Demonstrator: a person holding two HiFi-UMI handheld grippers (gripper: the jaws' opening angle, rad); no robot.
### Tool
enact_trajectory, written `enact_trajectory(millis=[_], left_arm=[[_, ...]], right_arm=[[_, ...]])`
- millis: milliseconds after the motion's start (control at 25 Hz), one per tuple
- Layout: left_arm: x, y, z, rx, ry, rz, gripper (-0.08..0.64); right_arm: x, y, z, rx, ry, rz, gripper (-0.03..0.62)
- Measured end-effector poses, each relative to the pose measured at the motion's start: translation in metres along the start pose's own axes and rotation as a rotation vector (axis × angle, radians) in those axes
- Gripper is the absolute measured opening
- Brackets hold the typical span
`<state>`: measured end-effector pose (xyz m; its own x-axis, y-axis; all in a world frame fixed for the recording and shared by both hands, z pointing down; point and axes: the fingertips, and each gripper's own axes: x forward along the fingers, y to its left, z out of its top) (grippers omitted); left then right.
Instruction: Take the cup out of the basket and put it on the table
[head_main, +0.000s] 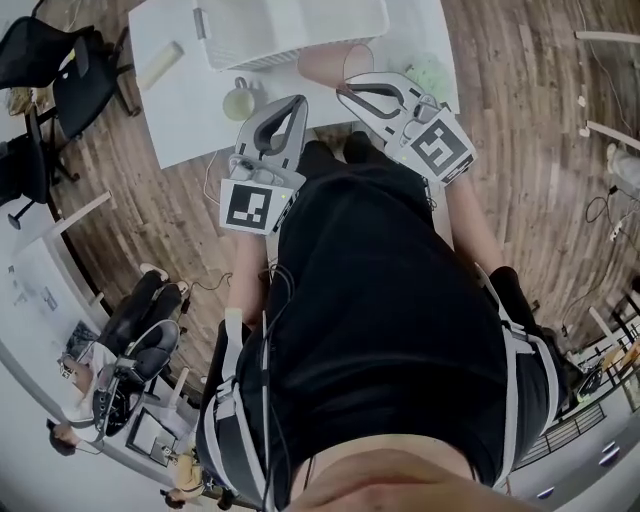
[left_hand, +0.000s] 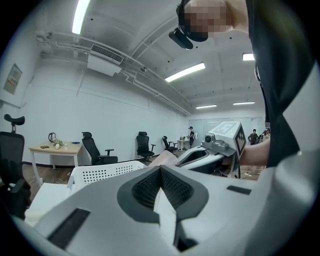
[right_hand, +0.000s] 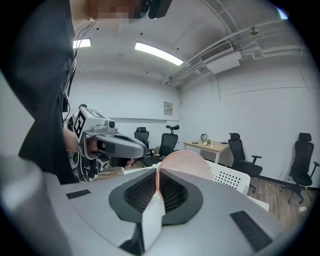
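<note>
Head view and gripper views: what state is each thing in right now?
pink cup: held by its rim, near the basket.
right gripper: shut on the pink cup.
left gripper: shut, empty.
basket: upright on the table.
green mug: upright on the table.

Head cam sat above the person, looking steeply down w/ a fisheye lens. The torso (head_main: 390, 330) filled frame centre, w/ table (head_main: 190, 110) and basket (head_main: 300, 30) along the top edge and floor (head_main: 530, 150) round the sides. Left gripper (head_main: 297, 102) cam rode just behind its own jaws, approx. level, so near that they filled the bottom half; right gripper (head_main: 347, 90) showed centre right. Right gripper cam sat likewise, facing roughly the same way, w/ the left gripper at centre left. Both gripper views shared the basket, cup (right_hand: 187, 162) and office chairs (left_hand: 95, 150). All three shared the basket & both grippers.
</note>
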<state>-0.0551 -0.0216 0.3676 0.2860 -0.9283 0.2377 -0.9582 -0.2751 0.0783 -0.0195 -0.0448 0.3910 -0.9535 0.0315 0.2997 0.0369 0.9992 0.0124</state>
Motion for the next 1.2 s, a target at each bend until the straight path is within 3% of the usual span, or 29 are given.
enact_trajectory(millis=[200, 360, 600, 1200], left_arm=[[-0.004, -0.008, 0.001, -0.017, -0.039, 0.06, 0.02], [-0.013, -0.012, 0.001, -0.013, -0.045, 0.058, 0.02], [-0.044, -0.012, -0.001, 0.003, -0.036, 0.035, 0.02], [-0.147, -0.03, -0.031, -0.006, -0.074, -0.083, 0.02]], right_arm=[[-0.014, 0.0, 0.016, 0.048, -0.141, 0.014, 0.032], [-0.021, 0.005, 0.022, 0.079, -0.176, -0.012, 0.032], [-0.019, 0.019, 0.025, 0.111, -0.163, -0.056, 0.032], [-0.013, 0.126, 0.052, 0.091, -0.148, -0.131, 0.032]])
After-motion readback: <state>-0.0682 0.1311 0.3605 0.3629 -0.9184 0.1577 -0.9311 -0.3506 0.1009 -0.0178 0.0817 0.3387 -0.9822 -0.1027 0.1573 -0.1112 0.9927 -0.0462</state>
